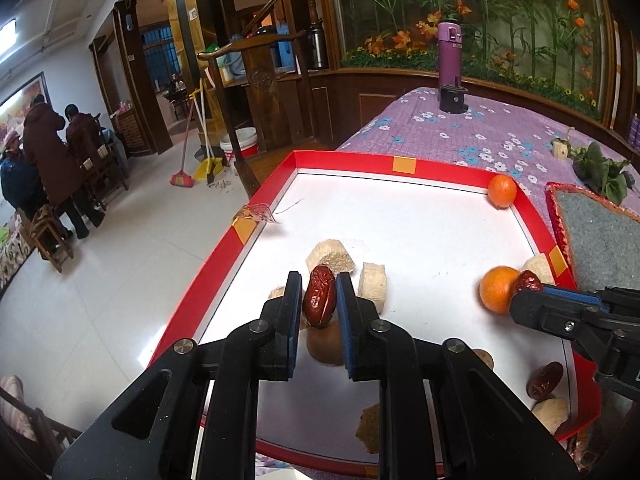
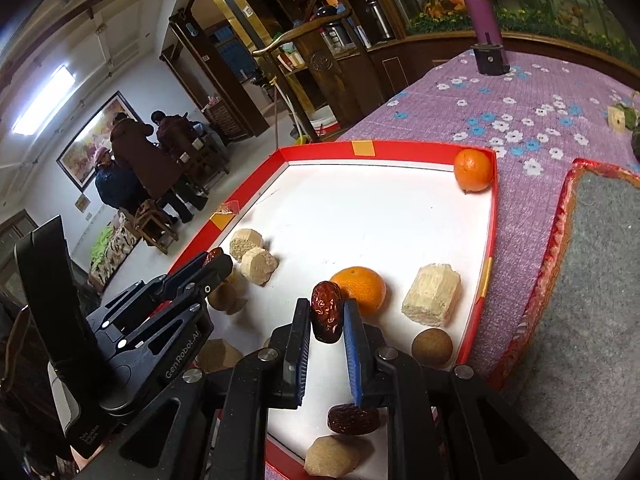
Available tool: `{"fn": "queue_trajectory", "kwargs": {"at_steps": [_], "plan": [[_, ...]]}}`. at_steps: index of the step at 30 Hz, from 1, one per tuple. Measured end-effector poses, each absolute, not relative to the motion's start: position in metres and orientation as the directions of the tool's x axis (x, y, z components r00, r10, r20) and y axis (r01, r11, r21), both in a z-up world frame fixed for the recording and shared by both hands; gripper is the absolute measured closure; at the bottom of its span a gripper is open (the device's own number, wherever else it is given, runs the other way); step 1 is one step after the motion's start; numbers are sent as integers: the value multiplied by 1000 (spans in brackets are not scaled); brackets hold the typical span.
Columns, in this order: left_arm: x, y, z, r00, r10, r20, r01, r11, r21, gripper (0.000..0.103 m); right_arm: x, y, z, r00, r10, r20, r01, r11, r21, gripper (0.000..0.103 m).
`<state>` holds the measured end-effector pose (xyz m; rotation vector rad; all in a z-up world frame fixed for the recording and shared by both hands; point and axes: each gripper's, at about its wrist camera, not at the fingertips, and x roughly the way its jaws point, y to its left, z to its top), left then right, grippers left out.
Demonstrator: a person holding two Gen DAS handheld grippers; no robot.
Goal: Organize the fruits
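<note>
Left gripper (image 1: 318, 300) hides most of a brown round fruit (image 1: 325, 347) under its date (image 1: 319, 301). A tan chunk (image 1: 369, 427) shows only partly behind a finger (kind unclear). Right gripper (image 2: 327, 318) covers the near side of an orange (image 2: 360, 288). Grey mat (image 2: 592, 300) is cut off by the right edge. People (image 1: 40, 152) in the background are too small to read.

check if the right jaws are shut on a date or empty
Shut on a date: in the right wrist view the right gripper pinches a red date upright between both pads, above the tray.
</note>
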<state>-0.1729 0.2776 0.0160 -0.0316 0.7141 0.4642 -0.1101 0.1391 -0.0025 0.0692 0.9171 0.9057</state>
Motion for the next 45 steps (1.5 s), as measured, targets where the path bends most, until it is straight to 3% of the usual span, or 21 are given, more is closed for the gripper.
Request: {"fn": "queue_trajectory", "kwargs": {"at_steps": [6, 12, 26, 28, 38, 45], "plan": [[-181, 275, 25, 665, 437, -606, -454, 880, 137, 61, -113, 126, 10, 297, 732, -613, -650, 625, 432, 85], [-187, 266, 36, 675, 461, -576, -464, 872, 154, 48, -119, 114, 20, 322, 747, -582, -649, 622, 438, 83], [-214, 223, 84, 734, 493, -467, -469, 865, 176, 30, -154, 67, 58, 435, 756, -490, -657, 638, 401, 80], [-221, 212, 91, 743, 501, -443, -474, 862, 180, 21, -160, 58, 64, 455, 753, -474, -655, 644, 395, 78], [-261, 159, 130, 789, 483, -379, -456, 874, 165, 20, -217, 1, 101, 599, 711, -368, -623, 703, 344, 53], [-311, 130, 153, 822, 447, -354, -437, 892, 111, 19, -269, -38, 119, 659, 691, -299, -602, 722, 341, 49]]}}
